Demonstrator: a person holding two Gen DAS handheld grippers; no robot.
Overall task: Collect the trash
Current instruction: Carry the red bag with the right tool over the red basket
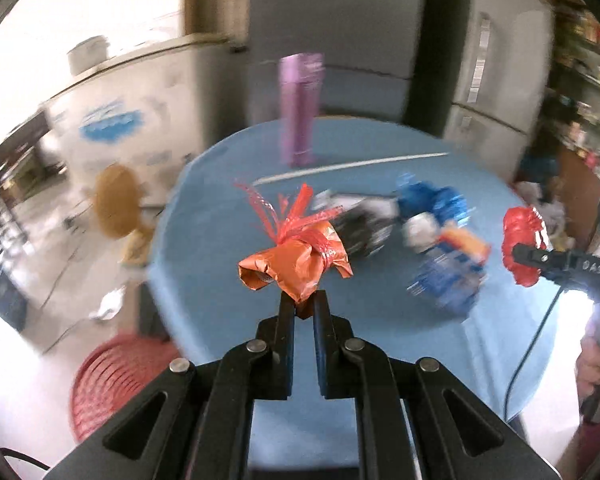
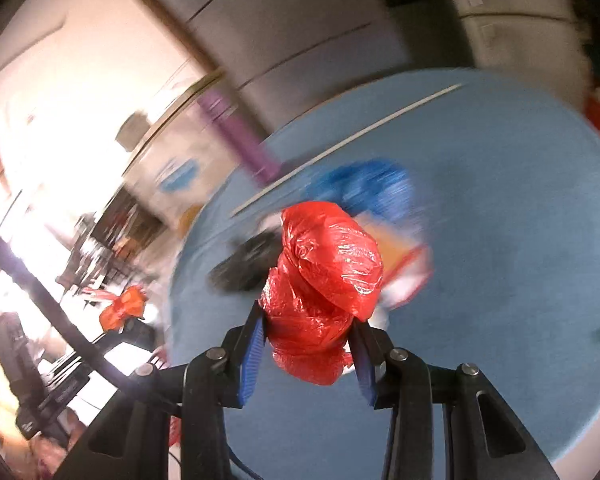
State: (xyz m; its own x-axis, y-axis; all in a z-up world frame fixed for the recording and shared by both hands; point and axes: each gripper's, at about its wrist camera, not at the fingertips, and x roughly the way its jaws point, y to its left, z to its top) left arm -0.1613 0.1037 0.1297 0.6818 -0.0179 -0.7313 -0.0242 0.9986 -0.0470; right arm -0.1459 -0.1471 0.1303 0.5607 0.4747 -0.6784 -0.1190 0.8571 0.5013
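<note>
desk: round, blue top point(image 1: 228, 168), thin pale stripe across far side
behind desk: big grey fridge/cabinet point(image 1: 340, 20) w/ horiz. seams; 2nd pale unit point(image 1: 496, 92) at right w/ metal handle
left bkgd: white chest-type unit point(image 1: 132, 120) w/ blue logo, blurred
floor: pale, glossy point(image 1: 40, 280); red ribbed basket point(image 1: 116, 384) down by desk edge; tan round stool/fan shape point(image 1: 116, 208) – can't tell which
right: shelves w/ packed goods point(image 1: 588, 60), blurry
light: strong, washed-out glare upper left point(image 1: 80, 8)
</note>
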